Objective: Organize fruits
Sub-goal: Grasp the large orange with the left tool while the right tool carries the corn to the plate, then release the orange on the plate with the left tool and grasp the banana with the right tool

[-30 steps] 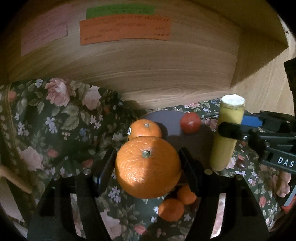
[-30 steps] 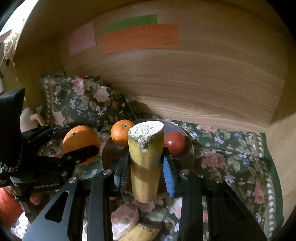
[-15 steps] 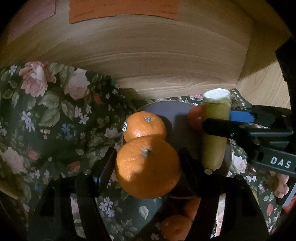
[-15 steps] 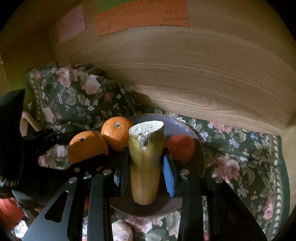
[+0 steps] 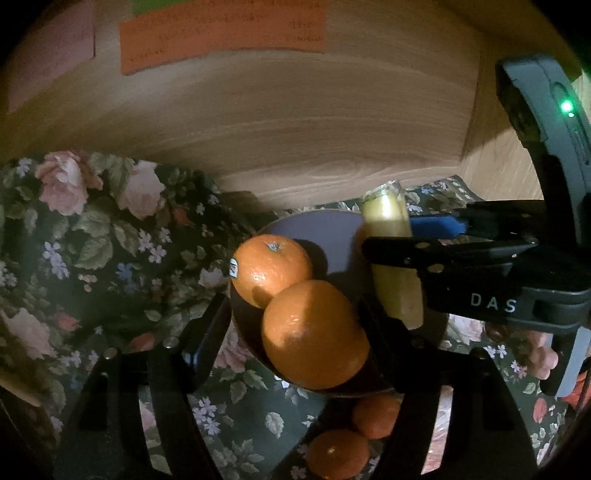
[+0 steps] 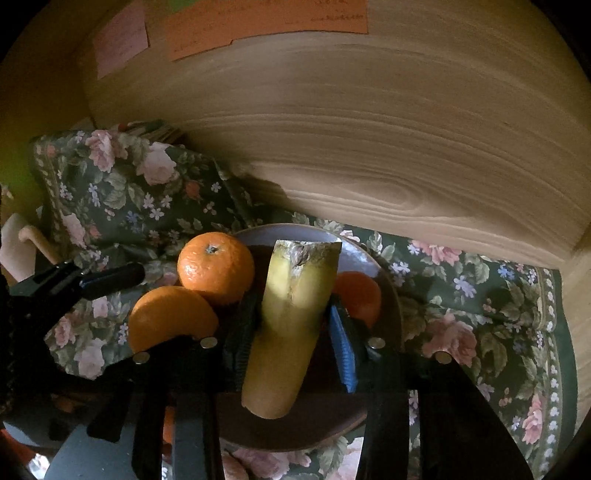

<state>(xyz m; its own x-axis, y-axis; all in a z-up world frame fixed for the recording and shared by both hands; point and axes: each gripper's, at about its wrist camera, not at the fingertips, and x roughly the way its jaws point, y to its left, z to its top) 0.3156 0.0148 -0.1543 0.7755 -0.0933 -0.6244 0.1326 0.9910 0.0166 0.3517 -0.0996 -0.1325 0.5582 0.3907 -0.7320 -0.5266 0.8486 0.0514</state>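
A brown plate [image 5: 325,230] [image 6: 384,269] lies on a floral cloth. A stickered orange [image 5: 271,269] [image 6: 216,271] and a red-orange fruit [image 6: 360,295] sit on it. My left gripper [image 5: 295,332] is open; the big orange [image 5: 314,334] [image 6: 168,317] rests on the plate's near edge against its right finger, with a gap to the left finger. My right gripper [image 6: 291,328] is shut on a cut banana piece [image 6: 291,317] [image 5: 395,258], tilted over the plate.
Two small mandarins [image 5: 375,415] [image 5: 338,452] lie on the cloth in front of the plate. A wooden wall [image 6: 369,129] with coloured paper notes [image 5: 221,33] stands close behind. The floral cloth [image 5: 92,240] bunches up at the left.
Both grippers moved forward and down over the plate. The left jaws opened and the big orange came to rest on the plate's edge. The banana piece tilted lower over the plate.
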